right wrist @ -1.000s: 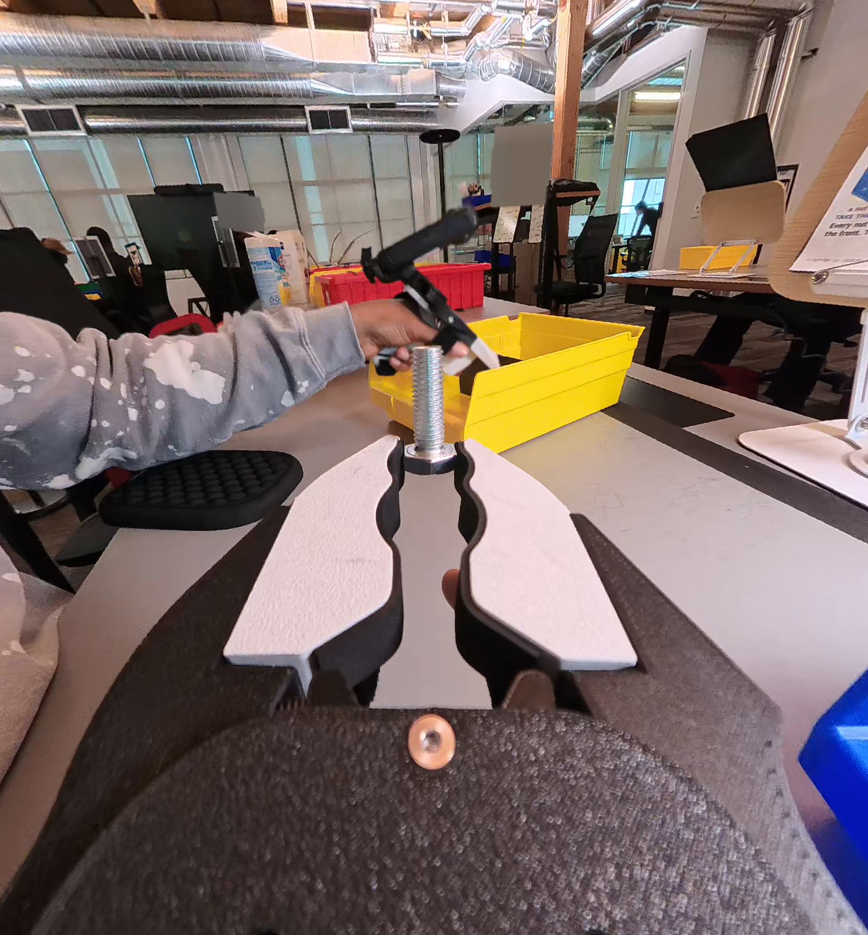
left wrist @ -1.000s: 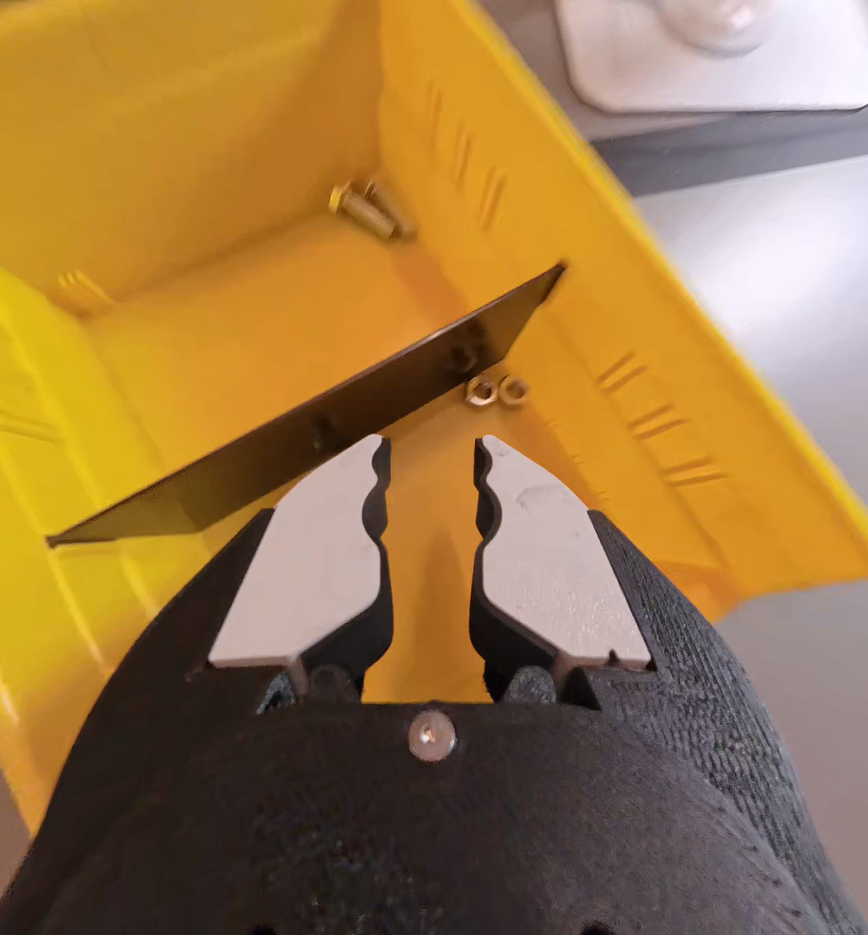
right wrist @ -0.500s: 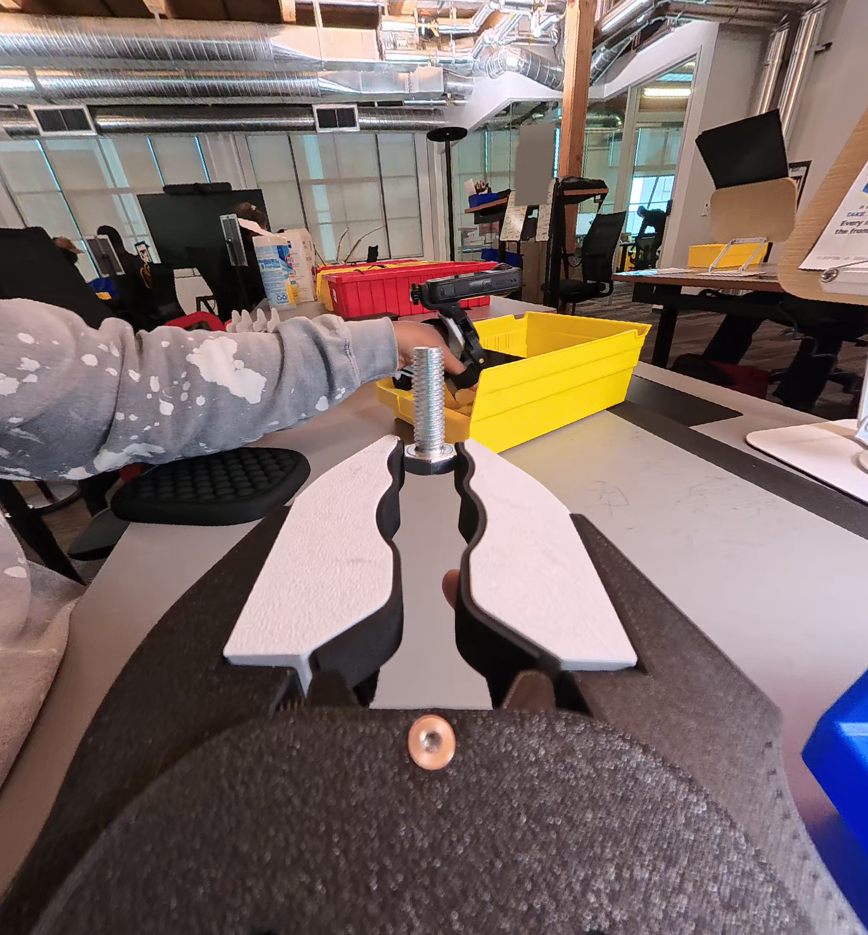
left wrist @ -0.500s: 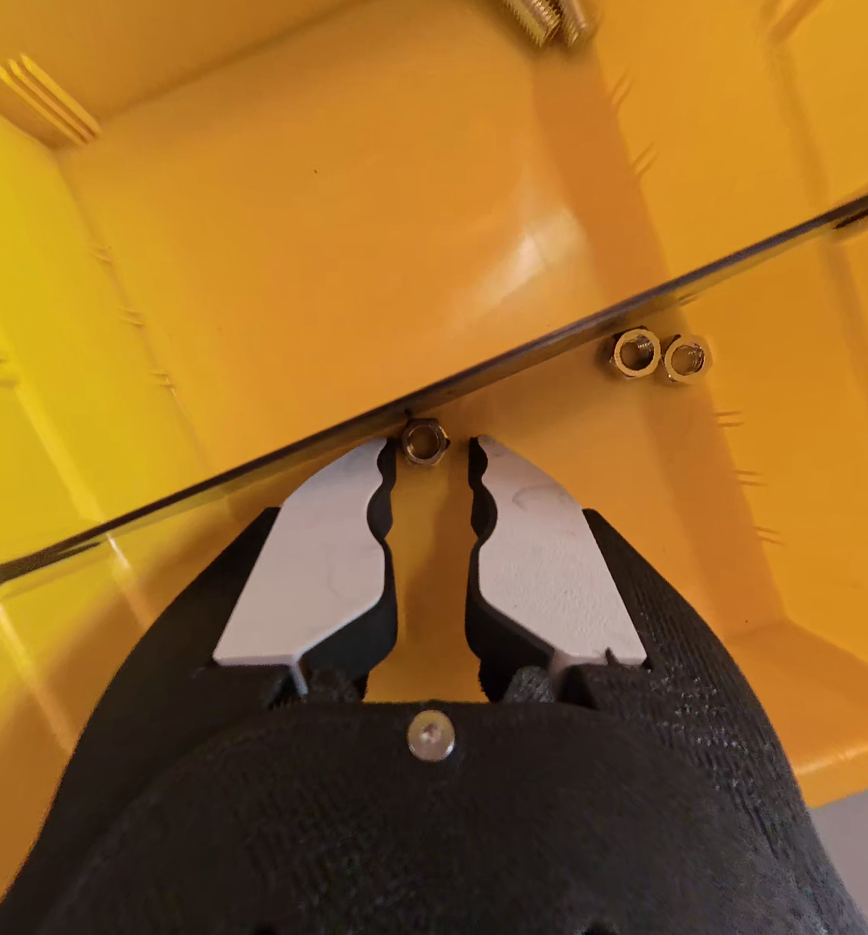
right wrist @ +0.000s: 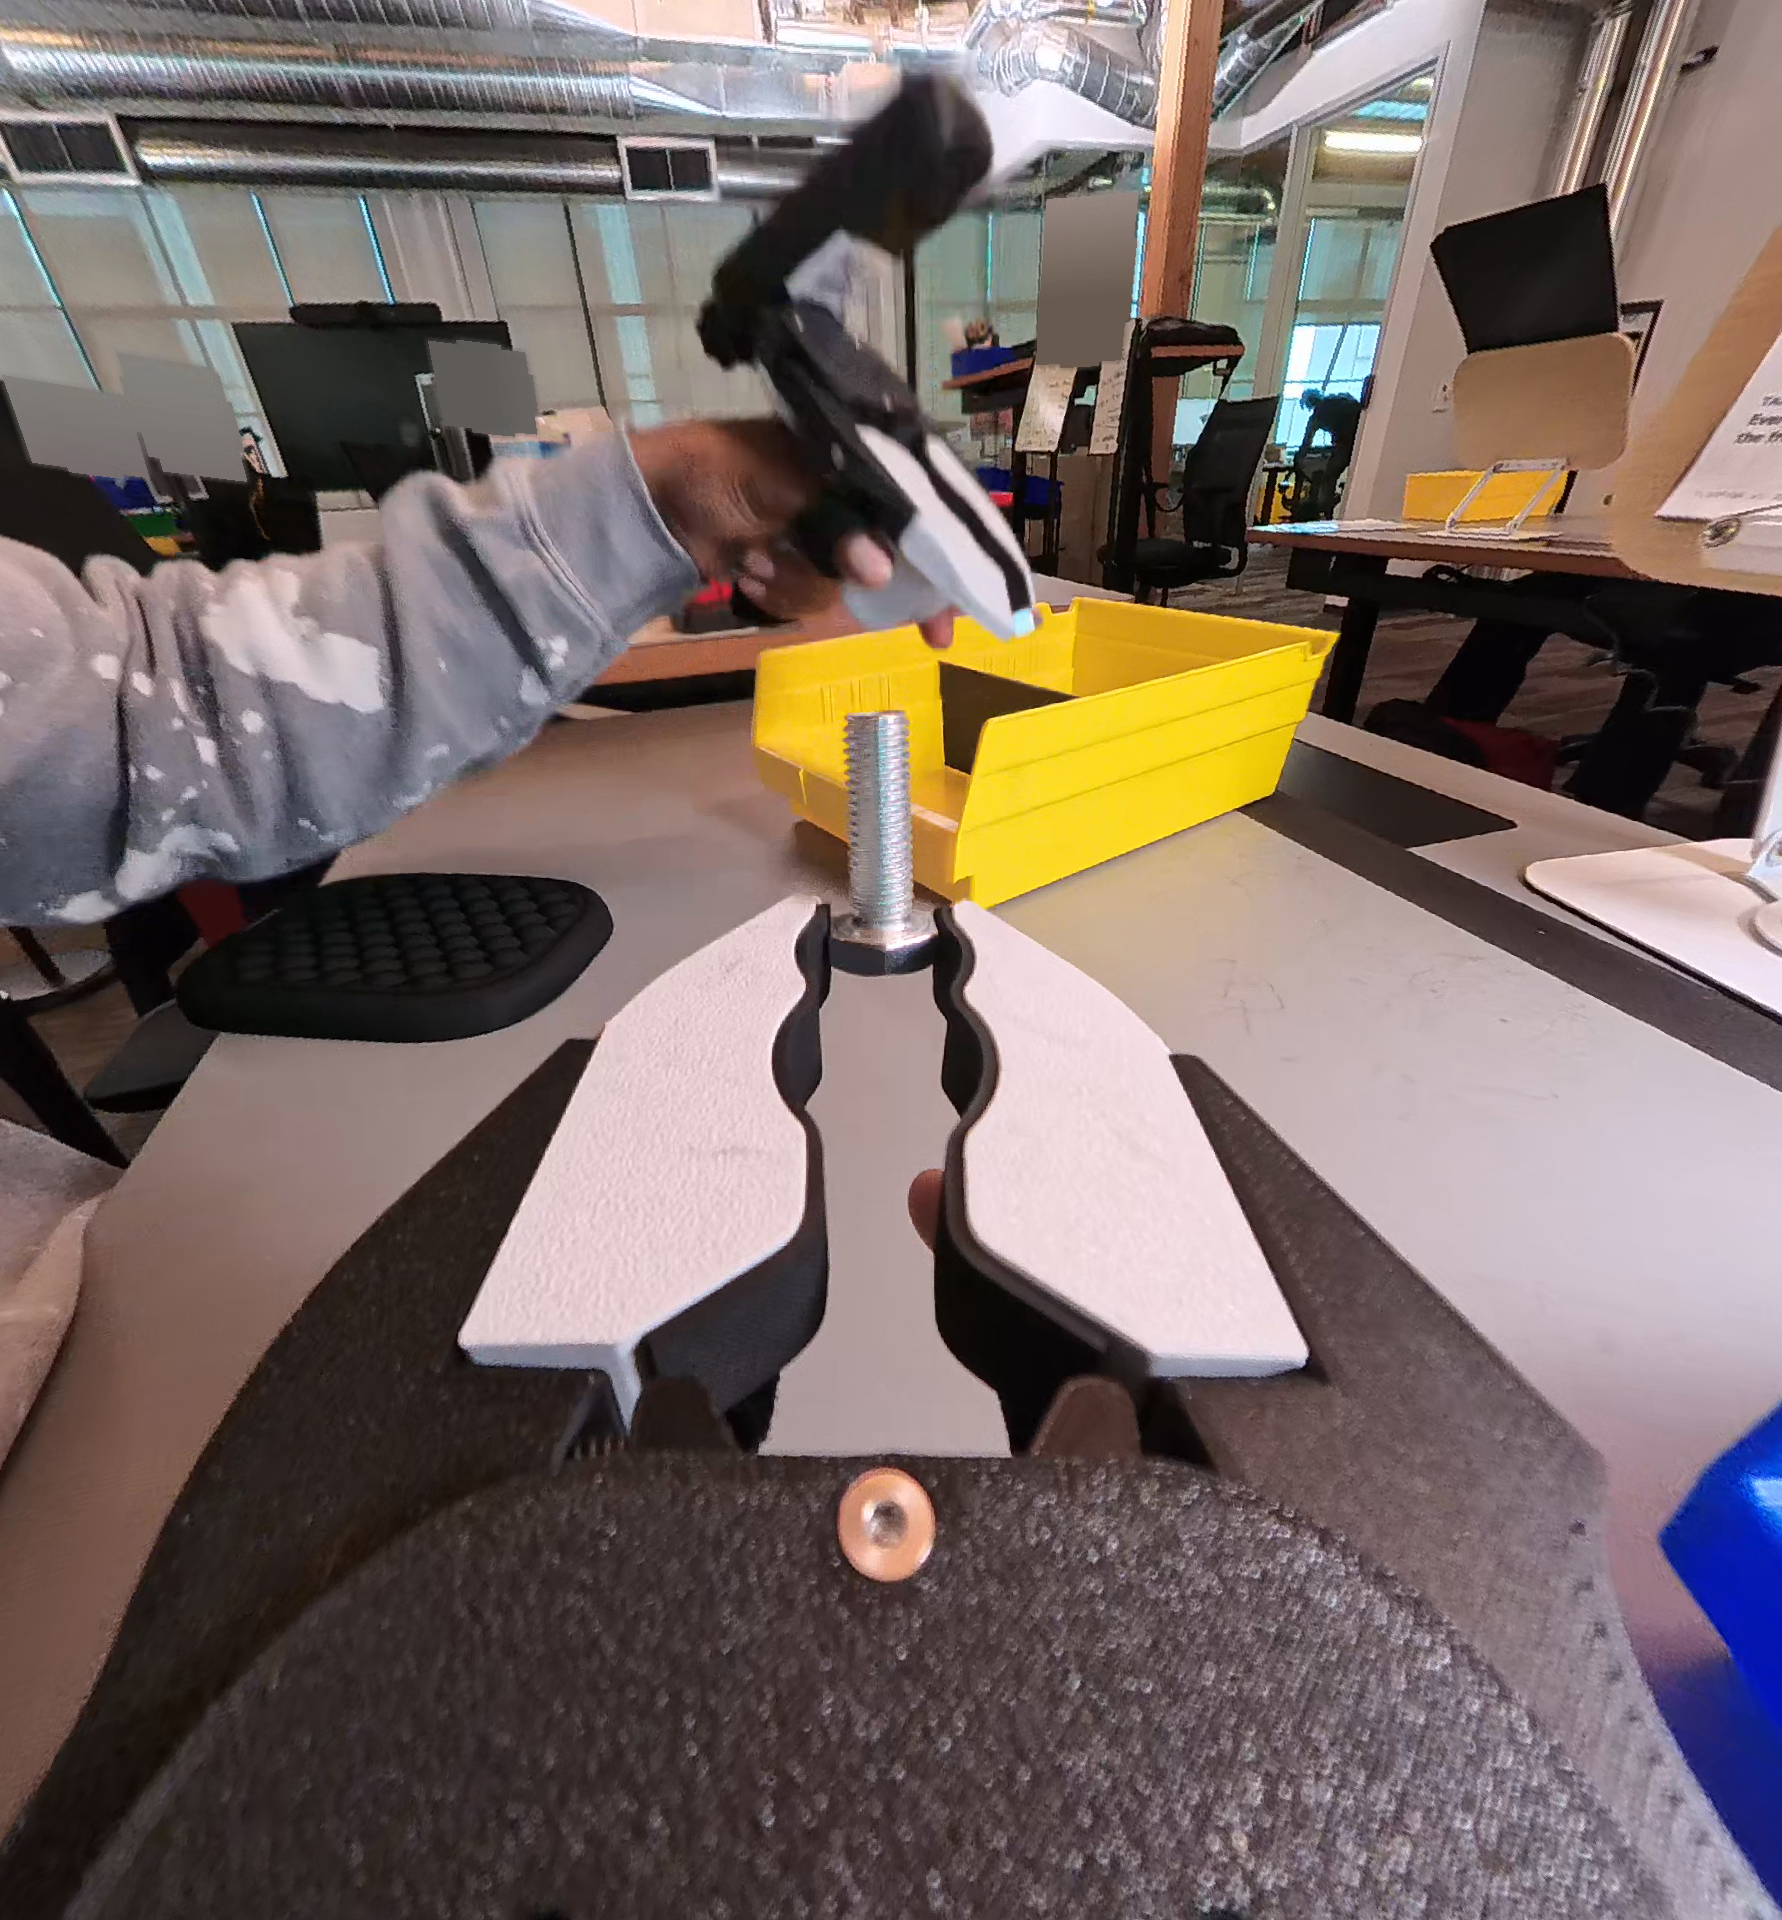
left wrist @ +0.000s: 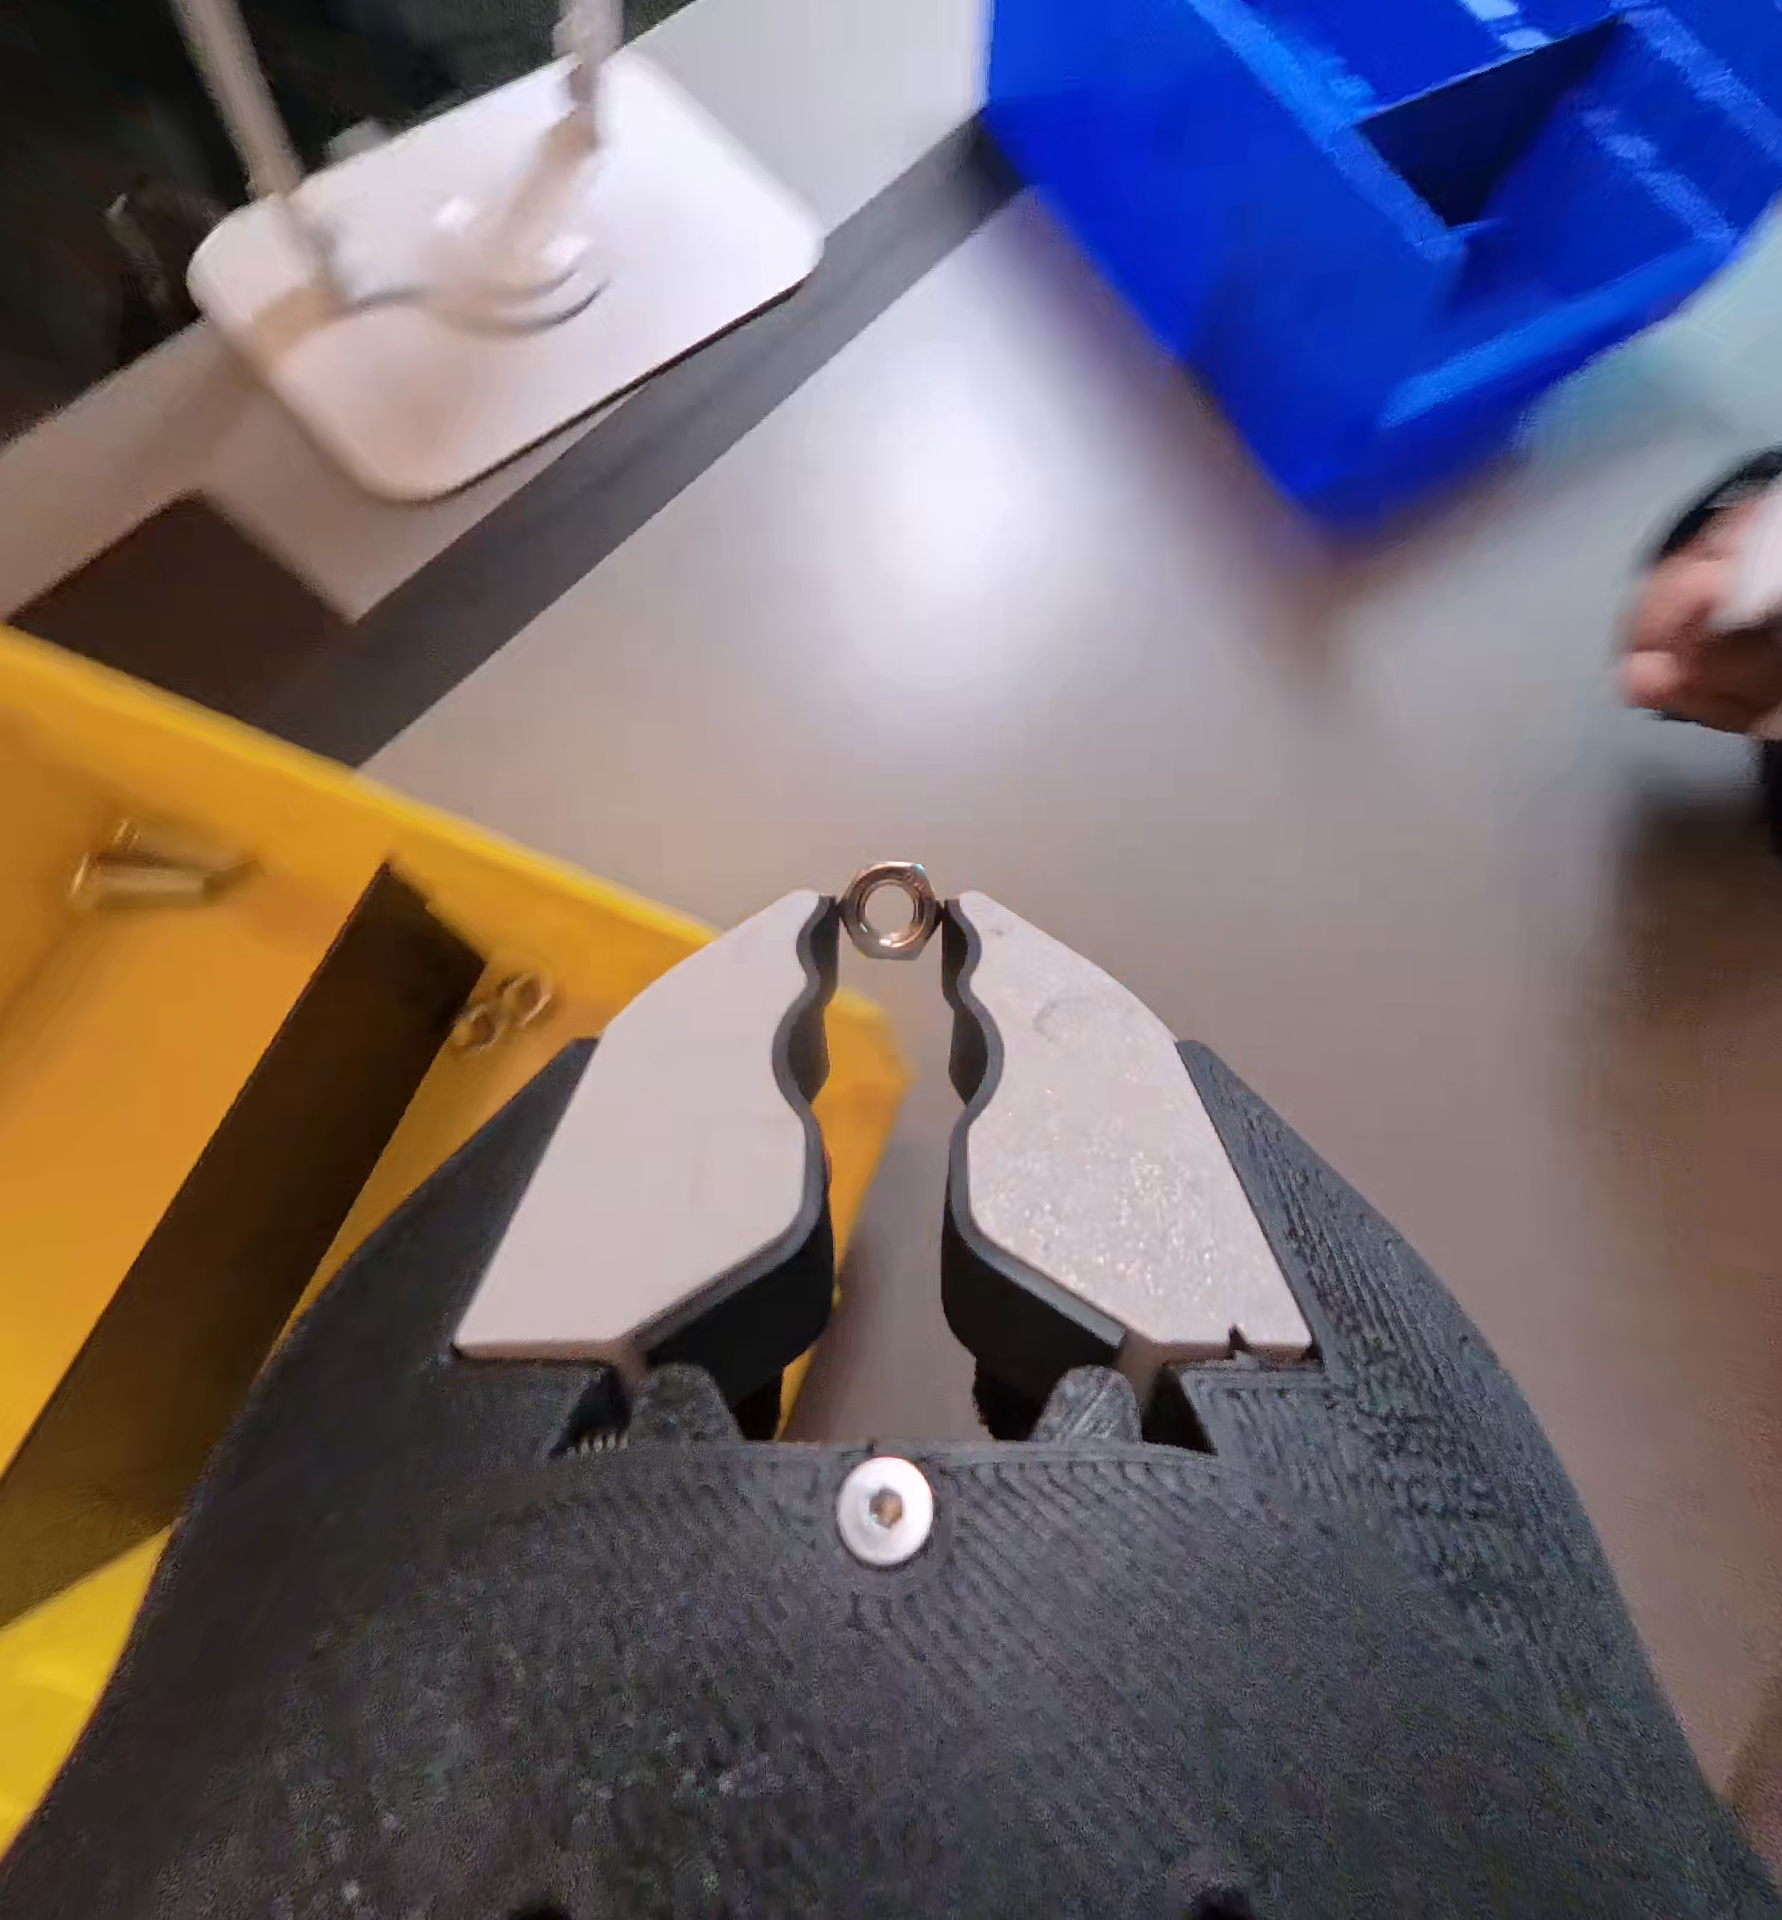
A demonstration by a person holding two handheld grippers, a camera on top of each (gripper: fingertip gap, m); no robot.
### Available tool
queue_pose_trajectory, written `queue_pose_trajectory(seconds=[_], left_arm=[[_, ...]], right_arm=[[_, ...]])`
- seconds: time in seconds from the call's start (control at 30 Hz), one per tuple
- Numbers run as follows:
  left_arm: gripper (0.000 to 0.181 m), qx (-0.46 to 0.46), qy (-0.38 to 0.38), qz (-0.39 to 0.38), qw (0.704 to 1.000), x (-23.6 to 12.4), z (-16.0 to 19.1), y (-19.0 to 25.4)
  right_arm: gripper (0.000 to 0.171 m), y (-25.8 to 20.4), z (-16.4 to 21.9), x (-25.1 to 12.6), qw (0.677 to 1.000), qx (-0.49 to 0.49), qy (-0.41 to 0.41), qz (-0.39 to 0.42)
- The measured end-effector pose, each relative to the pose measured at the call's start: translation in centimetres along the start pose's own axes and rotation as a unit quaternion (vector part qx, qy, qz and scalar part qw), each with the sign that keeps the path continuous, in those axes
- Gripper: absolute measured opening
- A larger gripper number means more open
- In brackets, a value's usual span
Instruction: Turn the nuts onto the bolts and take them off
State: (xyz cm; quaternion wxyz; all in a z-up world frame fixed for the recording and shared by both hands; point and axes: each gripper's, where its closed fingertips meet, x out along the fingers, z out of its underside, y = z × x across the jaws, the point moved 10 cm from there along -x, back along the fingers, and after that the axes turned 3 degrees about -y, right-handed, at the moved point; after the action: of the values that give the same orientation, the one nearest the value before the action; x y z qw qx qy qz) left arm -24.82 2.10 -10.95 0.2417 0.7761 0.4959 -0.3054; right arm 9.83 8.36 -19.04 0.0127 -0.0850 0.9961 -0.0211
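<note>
While the grey desk (right wrist: pixel 1334 1039) carries everything, the yellow bin (right wrist: pixel 1105 748) sits toward its far side, split by a black divider (left wrist: pixel 243 1174), and a blue bin (left wrist: pixel 1386 229) stands well apart from it. The left gripper (left wrist: pixel 887 927) hangs above the desk just beside the yellow bin's corner, its jaws pinching a small nut (left wrist: pixel 888 925) at the tips, hole facing the camera. The right gripper (right wrist: pixel 882 951) sits low over the desk, its jaws clamped on the hex head of a silver bolt (right wrist: pixel 879 821) that stands upright, threads up. Inside the yellow bin, another bolt (left wrist: pixel 144 883) lies beyond the divider and two loose nuts (left wrist: pixel 502 1008) rest against its near side.
</note>
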Motion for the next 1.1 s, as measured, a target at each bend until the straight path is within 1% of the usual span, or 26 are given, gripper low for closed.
queue_pose_trajectory(seconds=[0.03,0.13,0.23,0.33,0.43,0.57,0.7,1.1], left_arm=[[0.020,0.030,0.005,0.024,0.999,-0.5,-1.1,1.7],[0.020,0.105,0.003,0.086,0.991,-1.1,-3.7,6.5],[0.020,0.171,-0.028,0.126,0.977,-0.5,-5.2,10.6],[0.020,0.199,-0.056,0.176,0.962,0.9,-6.0,13.5],[0.020,0.216,-0.085,0.206,0.951,2.6,-6.4,15.5],[0.020,0.234,-0.111,0.223,0.940,4.4,-6.7,17.3],[0.020,0.247,-0.128,0.233,0.932,5.4,-7.2,18.2],[0.020,0.268,-0.133,0.230,0.926,4.9,-8.7,19.0]], right_arm=[[0.019,-0.1,0.1,0.1,1.000,-0.003,-0.002,0.001],[0.019,-0.5,0.3,0.6,1.000,-0.011,-0.008,0.004],[0.019,-0.9,0.5,1.0,1.000,-0.015,-0.014,0.007],[0.019,-1.2,0.8,1.2,1.000,-0.019,-0.021,0.009],[0.019,-1.4,0.9,1.4,1.000,-0.021,-0.023,0.006],[0.019,-1.7,1.0,1.7,0.999,-0.025,-0.026,0.006],[0.019,-1.7,1.1,1.7,0.999,-0.025,-0.024,0.009],[0.019,-1.7,0.5,1.0,0.999,-0.005,0.038,0.007]])
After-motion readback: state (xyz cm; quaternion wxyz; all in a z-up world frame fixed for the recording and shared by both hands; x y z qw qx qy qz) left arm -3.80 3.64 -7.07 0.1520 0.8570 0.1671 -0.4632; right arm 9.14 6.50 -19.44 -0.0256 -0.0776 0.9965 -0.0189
